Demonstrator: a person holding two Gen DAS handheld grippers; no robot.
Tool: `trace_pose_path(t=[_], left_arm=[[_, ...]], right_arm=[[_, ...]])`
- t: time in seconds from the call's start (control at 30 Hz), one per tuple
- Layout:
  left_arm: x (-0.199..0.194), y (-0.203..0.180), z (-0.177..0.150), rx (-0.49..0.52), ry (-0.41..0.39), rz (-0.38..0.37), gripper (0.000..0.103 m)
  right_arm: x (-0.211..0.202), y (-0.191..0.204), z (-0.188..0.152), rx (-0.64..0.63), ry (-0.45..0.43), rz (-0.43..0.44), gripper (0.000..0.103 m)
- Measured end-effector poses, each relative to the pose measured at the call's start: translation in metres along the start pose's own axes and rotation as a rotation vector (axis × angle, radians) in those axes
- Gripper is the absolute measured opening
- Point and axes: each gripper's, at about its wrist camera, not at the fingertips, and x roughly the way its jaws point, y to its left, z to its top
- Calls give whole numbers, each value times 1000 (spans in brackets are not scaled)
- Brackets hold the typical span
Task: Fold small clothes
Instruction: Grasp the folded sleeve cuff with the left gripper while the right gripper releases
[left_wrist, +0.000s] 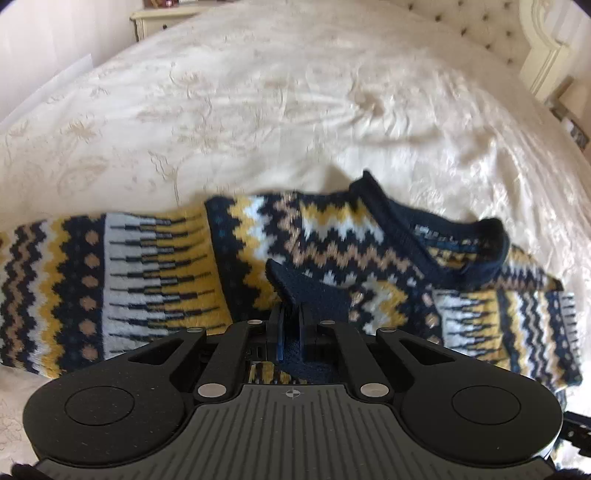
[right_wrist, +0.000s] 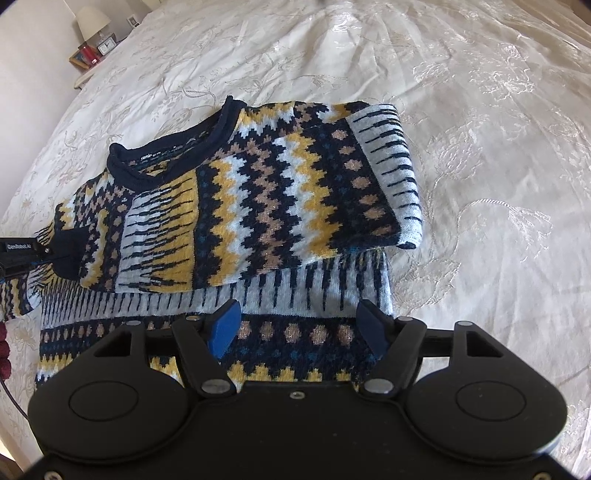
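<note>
A small knitted sweater in navy, yellow, white and tan zigzags lies on the bed, one sleeve folded across its chest. It also shows in the left wrist view, neckline to the right. My left gripper is shut on a navy cuff of the sweater, held over the body. My right gripper is open and empty, hovering over the sweater's lower body, its blue fingers apart. The left gripper's body shows at the left edge of the right wrist view.
The cream embroidered bedspread stretches all around the sweater. A nightstand with a lamp, clock and frame stands far left. A tufted headboard and another nightstand lie beyond the bed.
</note>
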Motion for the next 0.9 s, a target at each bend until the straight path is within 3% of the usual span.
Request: trace_pose_path(t=[0.1, 0.23, 0.63, 0.77, 0.8, 0.9], left_arm=[[-24, 8, 9, -21, -67, 16, 7], [-23, 28, 15, -35, -65, 76, 7], [18, 44, 4, -38, 50, 115, 11], [27, 45, 2, -14, 76, 128, 19], [28, 45, 2, -7, 78, 130, 20], [30, 47, 2, -3, 86, 121, 31]], right_arm=[[-1, -3, 1, 4, -4, -3, 72], [-2, -10, 6, 10, -15, -11, 72], [14, -24, 47, 8, -72, -71, 72], [39, -42, 56, -7, -24, -205, 75], [44, -49, 56, 15, -12, -204, 81], [48, -57, 56, 41, -10, -211, 87]])
